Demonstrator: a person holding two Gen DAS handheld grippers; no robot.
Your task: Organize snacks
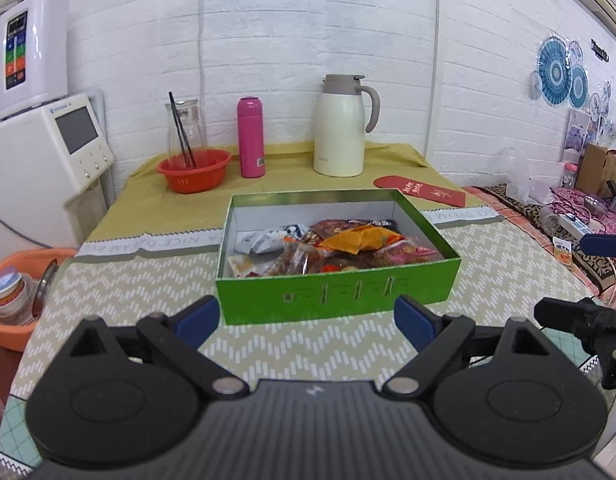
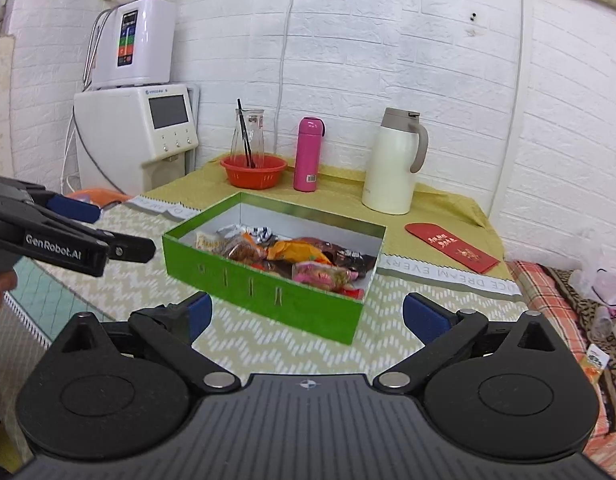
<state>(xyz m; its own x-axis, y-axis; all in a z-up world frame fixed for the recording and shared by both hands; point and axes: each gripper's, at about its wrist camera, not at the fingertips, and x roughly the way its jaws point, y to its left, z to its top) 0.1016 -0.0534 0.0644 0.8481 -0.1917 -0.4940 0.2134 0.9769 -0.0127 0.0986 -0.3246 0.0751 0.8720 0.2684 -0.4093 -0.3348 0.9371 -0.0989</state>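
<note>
An open green box [image 1: 336,298] [image 2: 267,294] sits mid-table, holding several mixed snack packets [image 1: 340,250] [image 2: 295,258]. My left gripper [image 1: 308,320] hangs just in front of the box's near wall, jaws wide open with nothing between them. From the right wrist view, the left gripper [image 2: 107,228] is off the box's left corner. My right gripper [image 2: 310,316] is also open and holds nothing, back from the box's near right corner. In the left wrist view, the right gripper [image 1: 588,280] shows at the right edge. One small snack packet [image 1: 562,250] [image 2: 594,360] lies off to the right.
Behind the box stand a red basket [image 1: 193,170], a glass carafe [image 1: 185,124] with dark sticks, a pink bottle [image 1: 251,138] and a white jug [image 1: 340,128]. A red envelope [image 1: 422,191] lies back right. White appliances [image 1: 47,152] and an orange basin [image 1: 11,320] are left; clutter right.
</note>
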